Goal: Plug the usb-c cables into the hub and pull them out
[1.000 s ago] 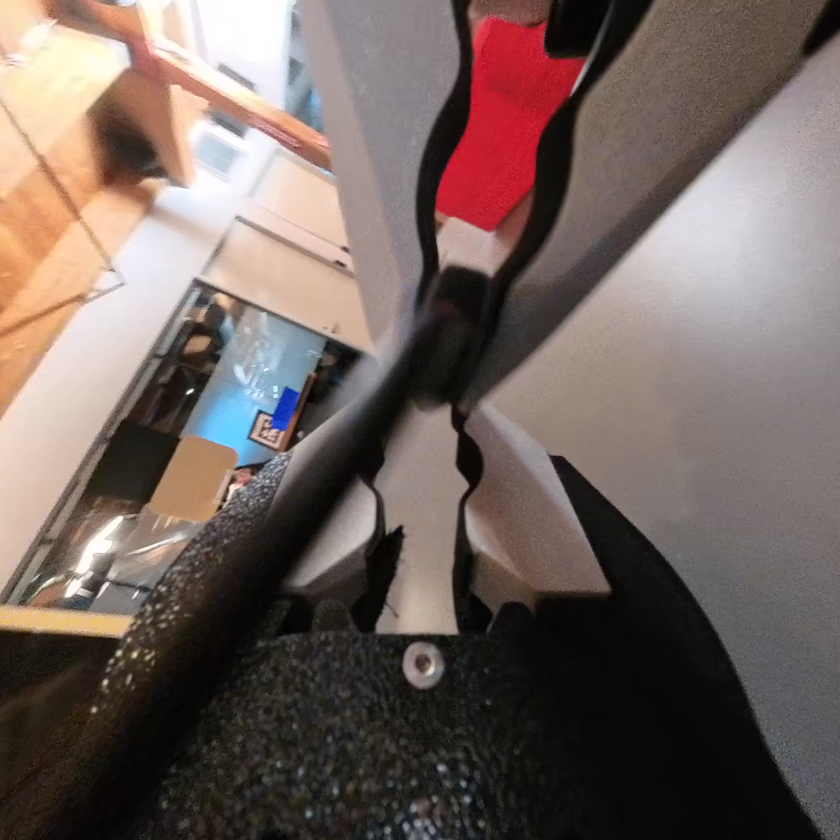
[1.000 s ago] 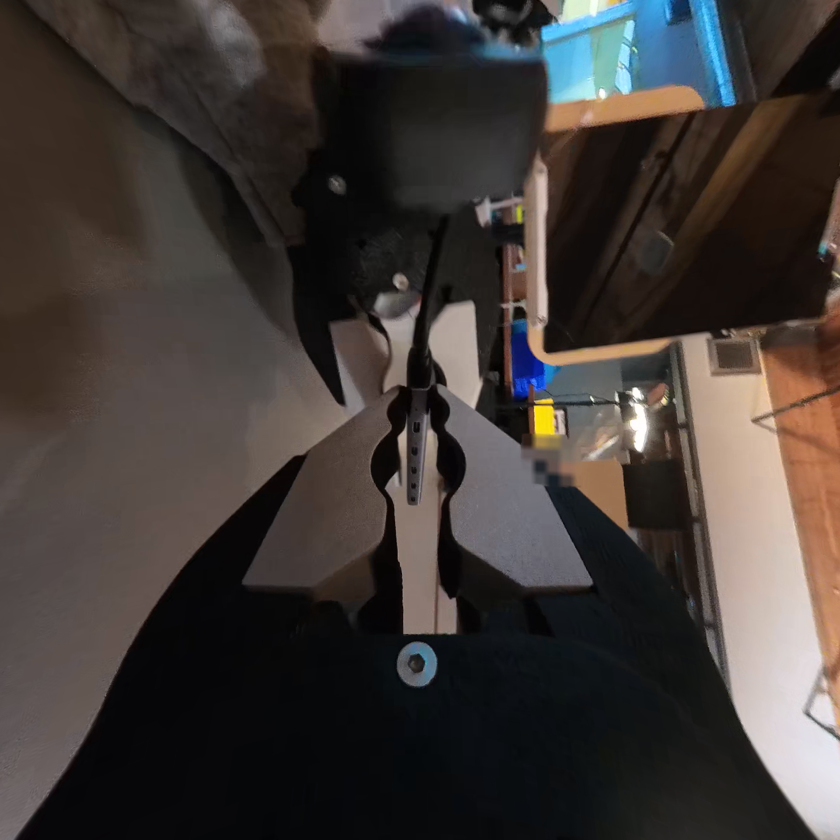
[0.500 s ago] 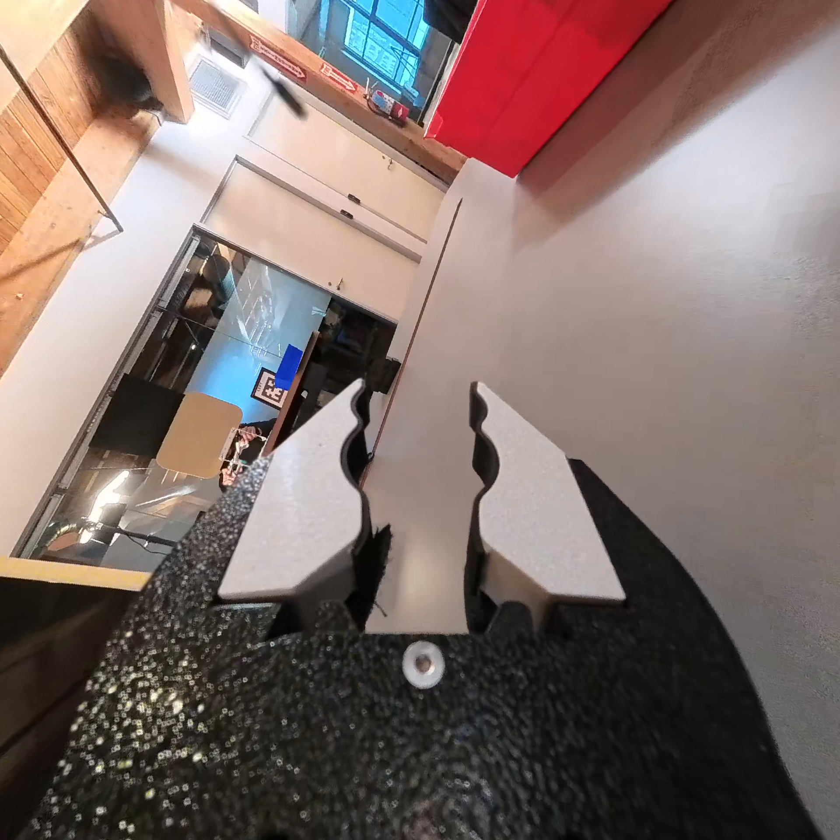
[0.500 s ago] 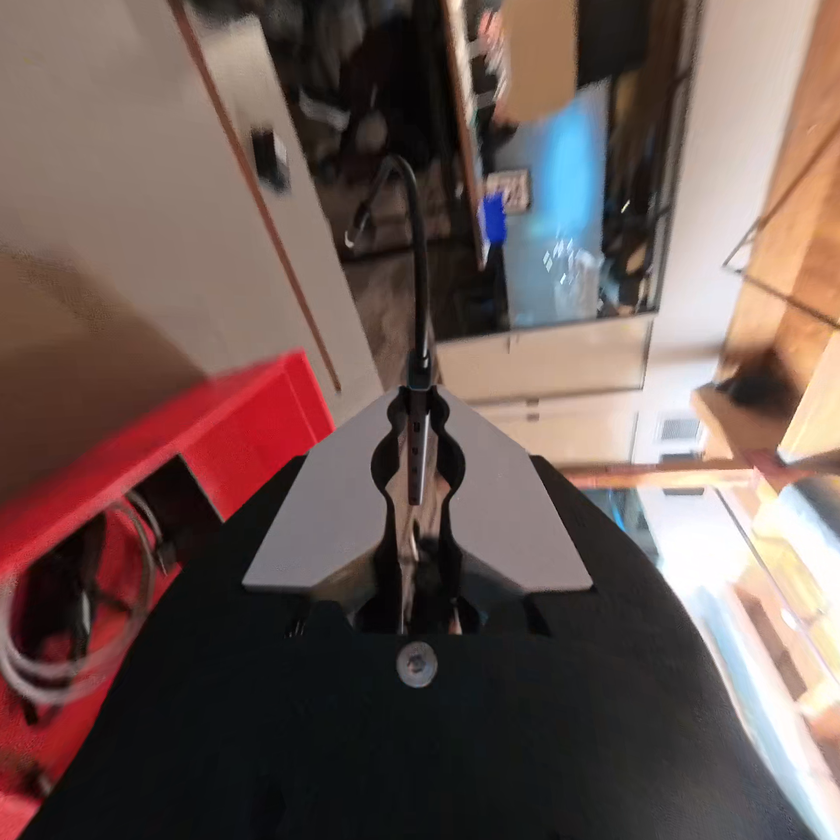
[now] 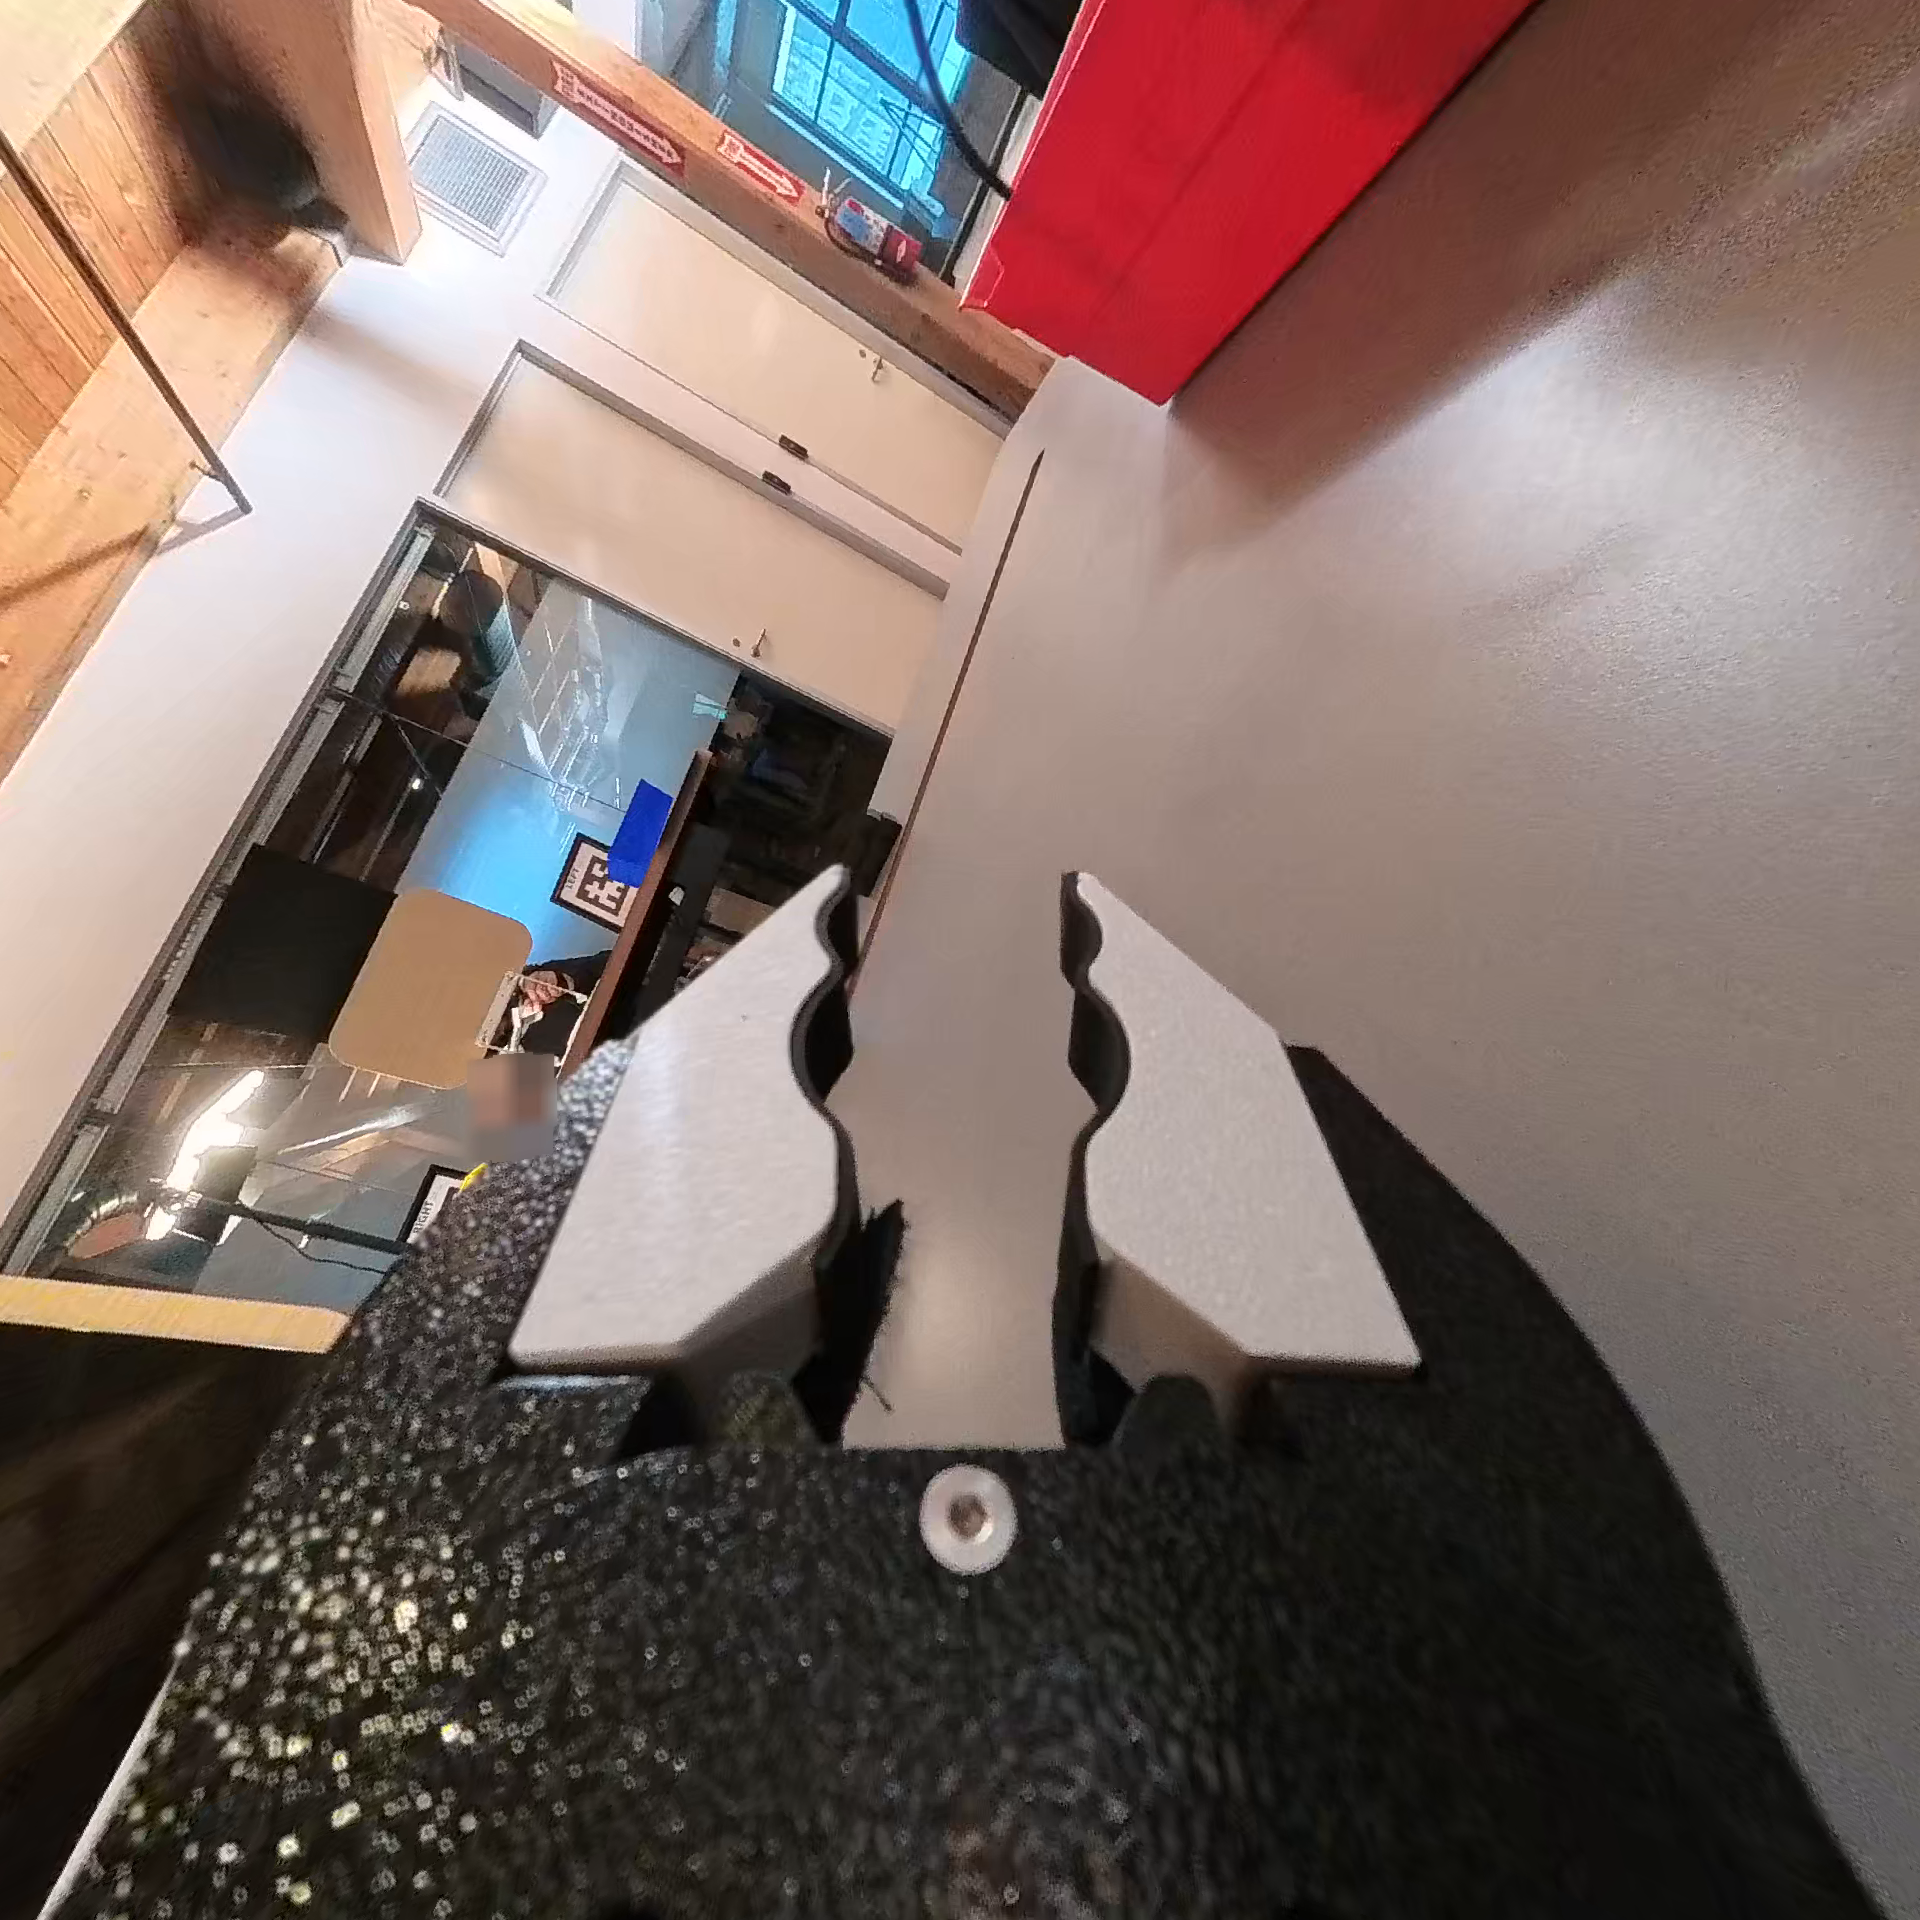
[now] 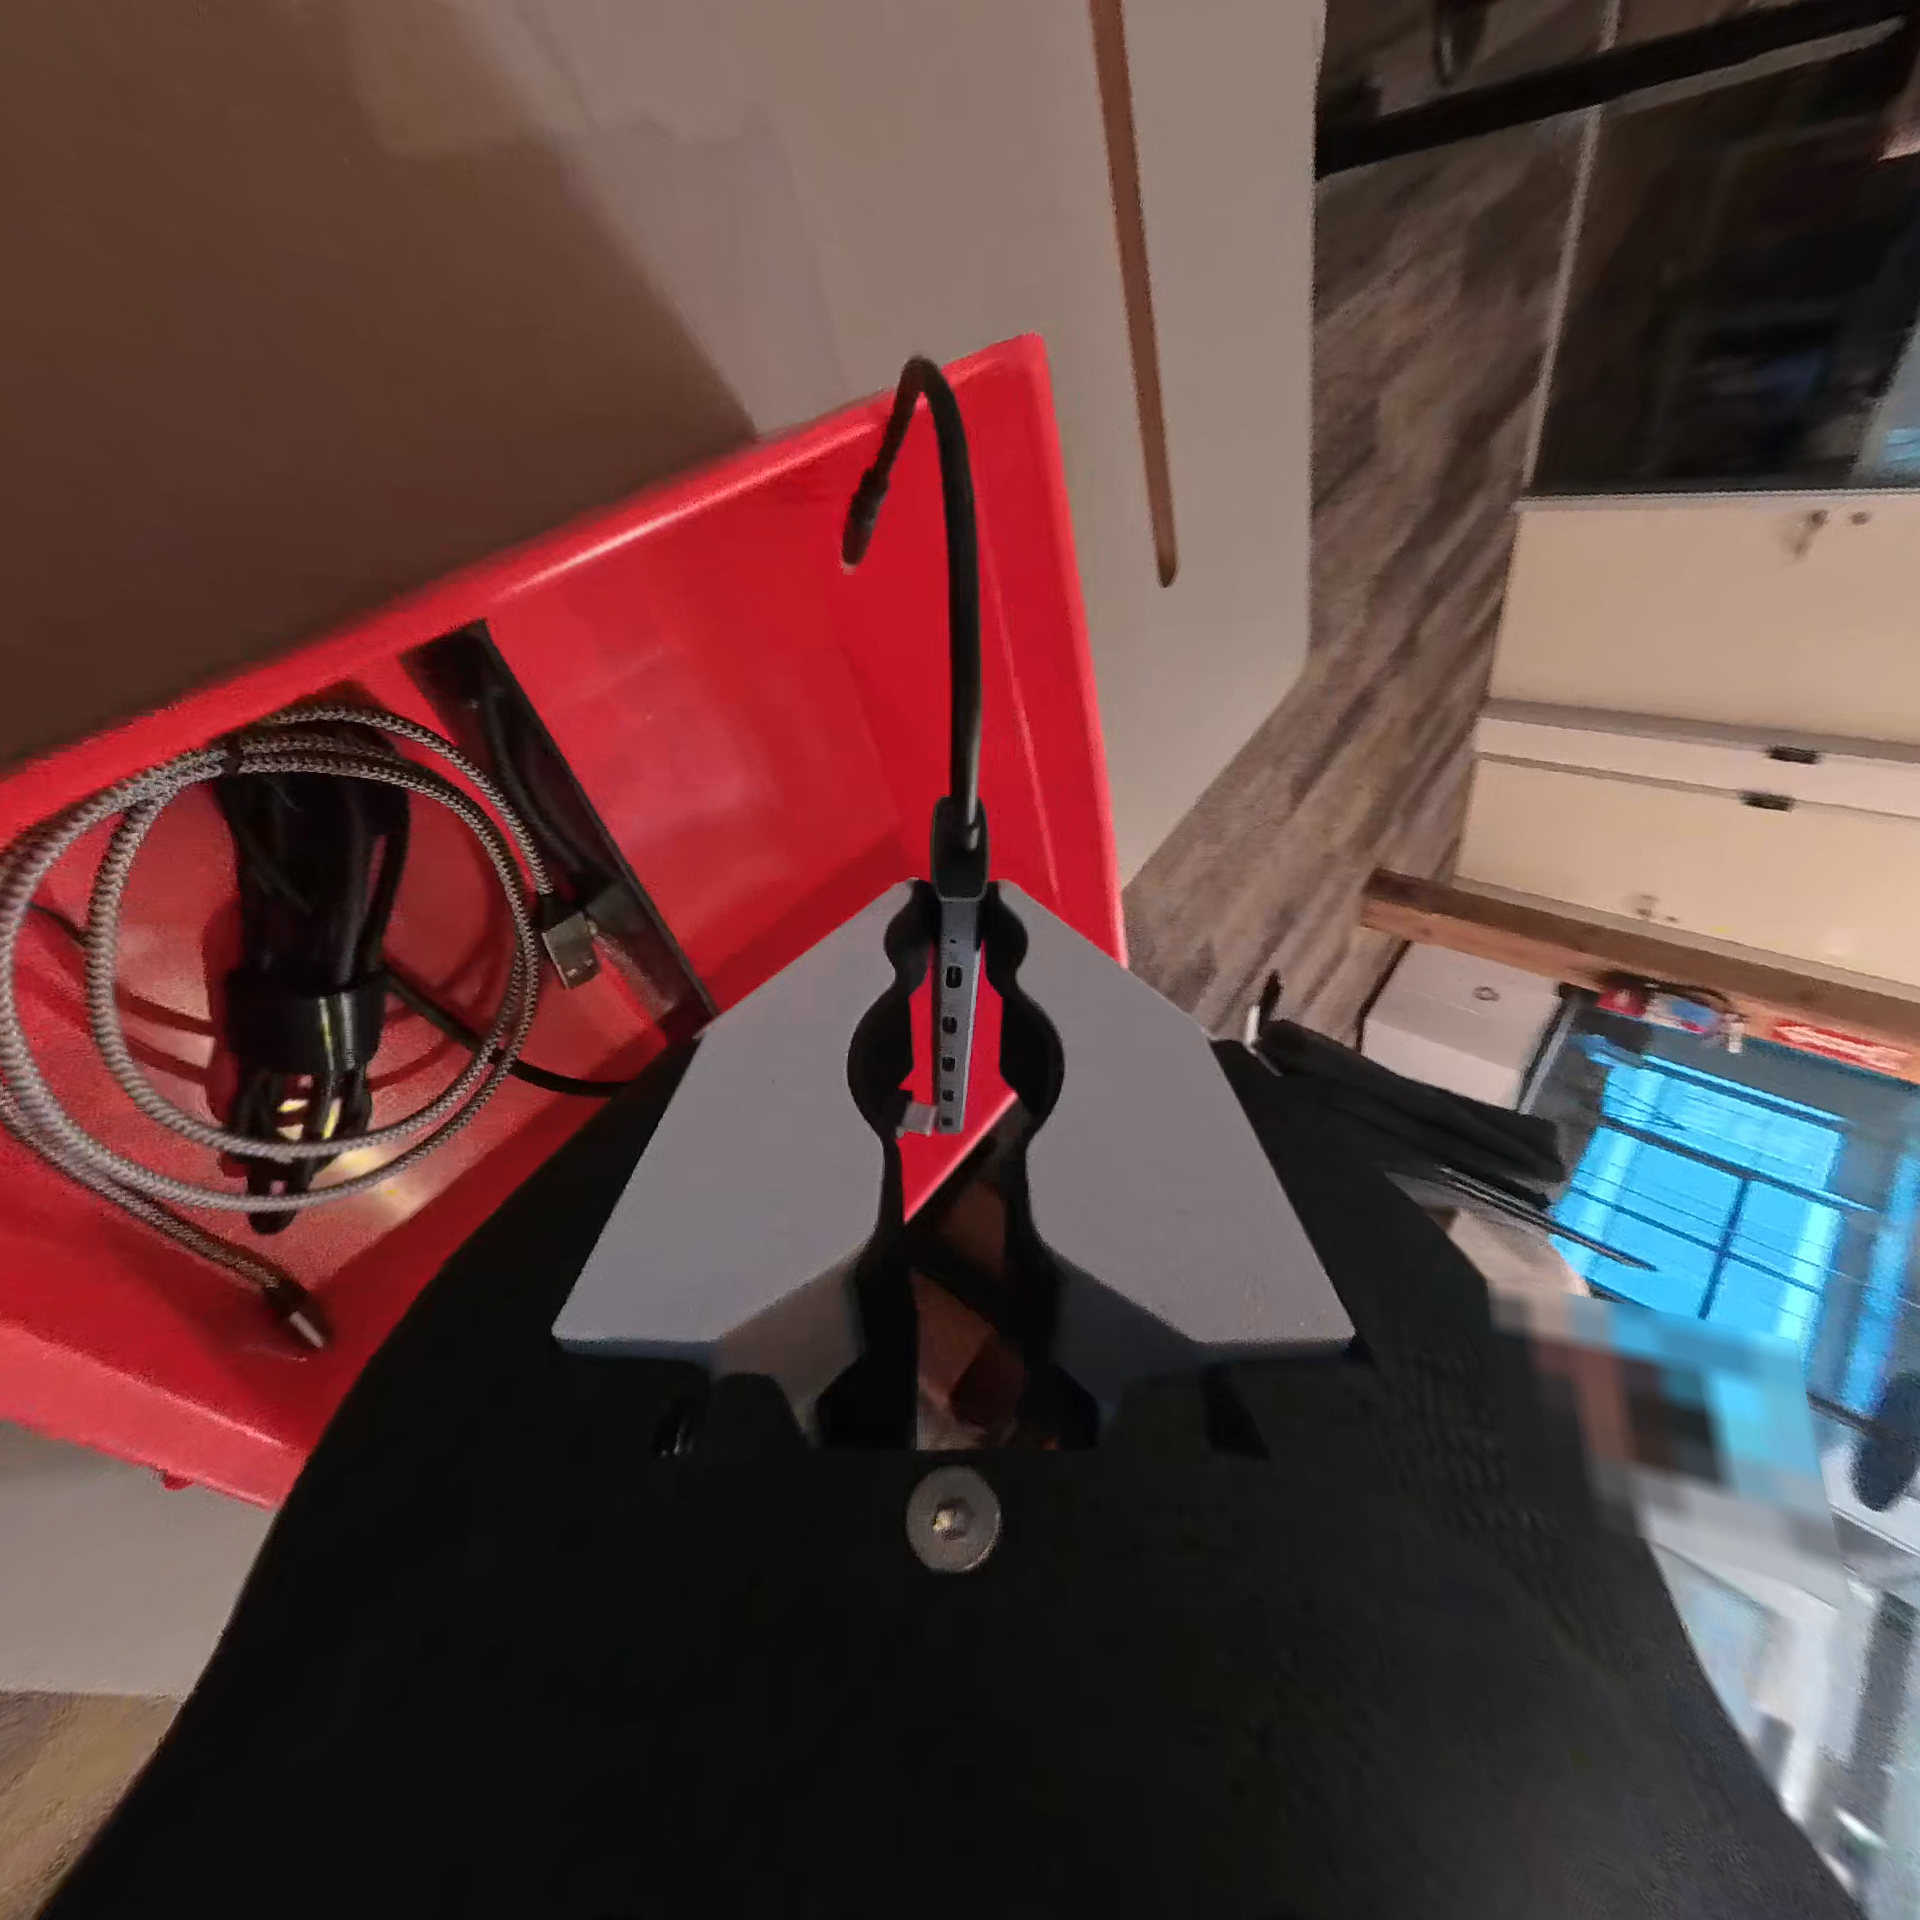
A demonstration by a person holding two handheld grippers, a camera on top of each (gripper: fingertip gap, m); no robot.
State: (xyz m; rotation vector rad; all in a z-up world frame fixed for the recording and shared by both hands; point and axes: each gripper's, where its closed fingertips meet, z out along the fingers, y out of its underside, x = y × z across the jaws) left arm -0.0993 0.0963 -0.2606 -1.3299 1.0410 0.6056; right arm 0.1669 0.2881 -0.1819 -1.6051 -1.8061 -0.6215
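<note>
My right gripper (image 6: 956, 894) is shut on a thin grey hub (image 6: 956, 997), held edge-on with its row of ports facing me. The hub's own black cable (image 6: 966, 623) rises from the fingertips and curls over to a free plug (image 6: 860, 520). I hold it above a red bin (image 6: 727, 675). In the bin lie a coiled braided cable (image 6: 114, 1039) and a tied black cable bundle (image 6: 301, 935). My left gripper (image 5: 956, 883) is open with nothing between its fingers, over the grey table (image 5: 1455, 727). The hub does not show in the left wrist view.
The red bin also shows in the left wrist view (image 5: 1195, 156), at the far end of the table. A seam (image 5: 966, 675) runs along the table near its left edge. Beyond the table are cabinets and a glass-walled room.
A second ago my left fingers were at the black cable close to the right gripper. They have opened and drawn away empty. The right gripper has swung over the red bin, still holding the hub.
</note>
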